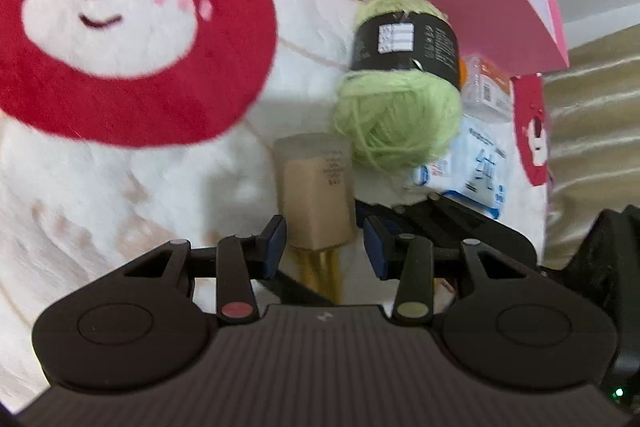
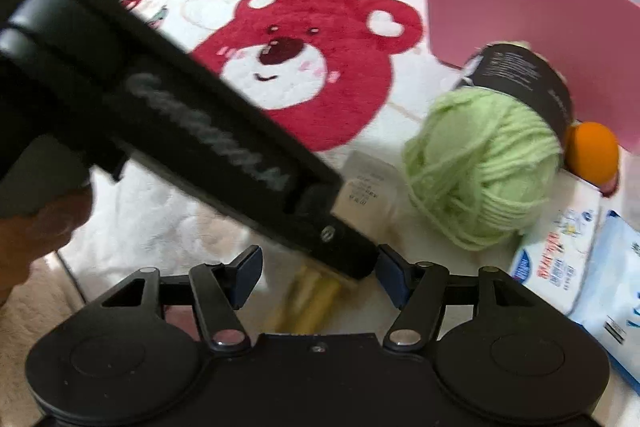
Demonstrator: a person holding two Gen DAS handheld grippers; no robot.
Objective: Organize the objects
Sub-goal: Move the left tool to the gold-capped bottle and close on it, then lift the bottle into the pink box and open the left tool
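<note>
1. My left tool (image 1: 325,243) is spread open, pads either side of the beige bottle (image 1: 316,193) but not touching it that I can see.
2. The bottle lies on the bear blanket (image 1: 132,27), dead ahead at twelve o'clock, long axis running straight away from me, gold cap (image 1: 320,273) nearest.
3. My right tool (image 2: 320,269) is open too, carrying nothing; the left is nearer, its body crossing over the bottle.
4. Green yarn (image 1: 396,123) sits at one o'clock, tissue packs (image 1: 476,171) beyond at two.
5. The pink box (image 2: 520,11) stands at one o'clock, open-topped; I can't see what's inside.
</note>
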